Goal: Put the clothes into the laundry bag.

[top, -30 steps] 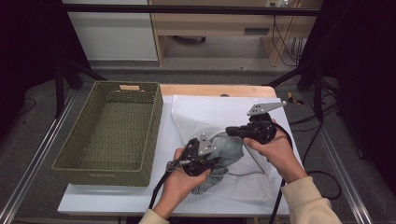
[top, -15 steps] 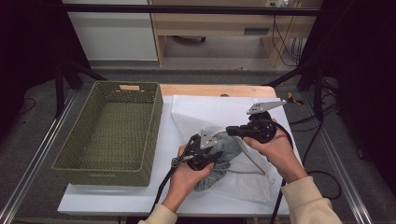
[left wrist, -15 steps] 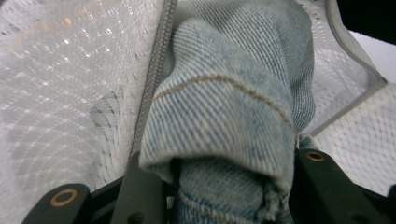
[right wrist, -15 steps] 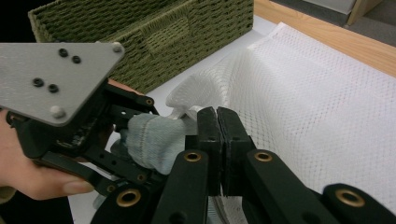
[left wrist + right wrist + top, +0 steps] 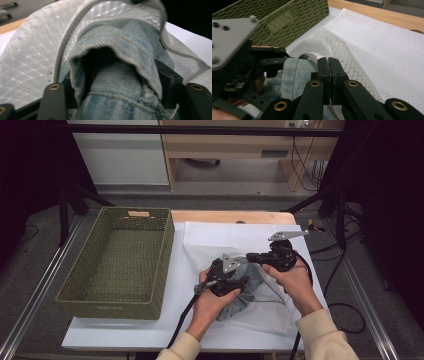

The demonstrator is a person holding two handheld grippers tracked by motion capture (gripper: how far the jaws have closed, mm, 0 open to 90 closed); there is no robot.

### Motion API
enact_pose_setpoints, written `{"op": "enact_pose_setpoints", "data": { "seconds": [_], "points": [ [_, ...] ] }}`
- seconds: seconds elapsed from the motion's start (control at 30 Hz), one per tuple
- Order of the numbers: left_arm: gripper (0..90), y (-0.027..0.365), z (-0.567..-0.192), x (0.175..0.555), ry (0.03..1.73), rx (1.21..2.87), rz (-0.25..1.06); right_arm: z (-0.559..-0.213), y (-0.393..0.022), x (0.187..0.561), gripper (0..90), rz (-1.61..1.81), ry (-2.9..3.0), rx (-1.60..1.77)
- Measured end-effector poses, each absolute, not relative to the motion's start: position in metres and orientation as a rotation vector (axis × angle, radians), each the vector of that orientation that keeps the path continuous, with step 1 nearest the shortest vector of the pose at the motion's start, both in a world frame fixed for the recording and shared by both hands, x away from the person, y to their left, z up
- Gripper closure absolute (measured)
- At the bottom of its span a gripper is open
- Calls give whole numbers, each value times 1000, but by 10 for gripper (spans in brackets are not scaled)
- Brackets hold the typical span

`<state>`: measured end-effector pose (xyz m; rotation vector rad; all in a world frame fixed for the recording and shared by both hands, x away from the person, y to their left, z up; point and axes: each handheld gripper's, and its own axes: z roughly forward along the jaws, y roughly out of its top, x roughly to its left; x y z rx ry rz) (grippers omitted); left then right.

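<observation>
Since the earlier frames my left gripper [image 5: 239,281] has slid a little further along the jeans [image 5: 248,279], and its jaws have just been opening; the denim lies between them. In the left gripper view a folded denim hem [image 5: 117,75] bulges up between the two black jaws, which stand apart at either side of it, so I read them as loosened round the cloth and no longer pinching it. My left hand [image 5: 212,297] comes up from the bottom edge, palm over the gripper body, pointing it across the table towards the right one.

My right gripper [image 5: 256,257] sits just beyond and to the right of the left, held level, with my right hand [image 5: 295,282] wrapped under it. Its jaws are pressed together, and in the right gripper view their tips meet on the edge of the mesh bag [image 5: 342,53]; a grey band of the bag's rim [image 5: 310,57] runs in behind them. I take it as clamped on the bag.

I see the jeans bunched at the bag's mouth, partly under the white mesh, near the middle of the table [image 5: 125,332]. A second sheet of white mesh [image 5: 230,235] lies flat beneath and behind. On the left stands the basket [image 5: 75,285], green and woven, apart from both grippers.
</observation>
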<state>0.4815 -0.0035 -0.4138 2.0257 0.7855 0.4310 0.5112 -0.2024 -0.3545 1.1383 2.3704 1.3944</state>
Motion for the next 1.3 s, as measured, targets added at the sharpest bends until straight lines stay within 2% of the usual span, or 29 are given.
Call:
{"op": "enact_pose_setpoints", "data": {
  "seconds": [0.3, 0.53, 0.6, 0.83, 1.3],
  "points": [
    [314, 6, -403, 472, 750, 1976, 447, -364, -200, 512, 891, 1400, 2369, 1141],
    [339, 23, -391, 456, 718, 1947, 473, -367, -199, 509, 891, 1405, 2367, 1153],
    [372, 31, -387, 449, 700, 1937, 498, -367, -198, 507, 891, 1419, 2366, 1143],
    [442, 58, -379, 426, 692, 1932, 552, -369, -190, 486, 891, 1437, 2375, 1107],
    [439, 76, -395, 404, 689, 1926, 517, -379, -178, 445, 891, 1451, 2368, 1011]
  ]
}}
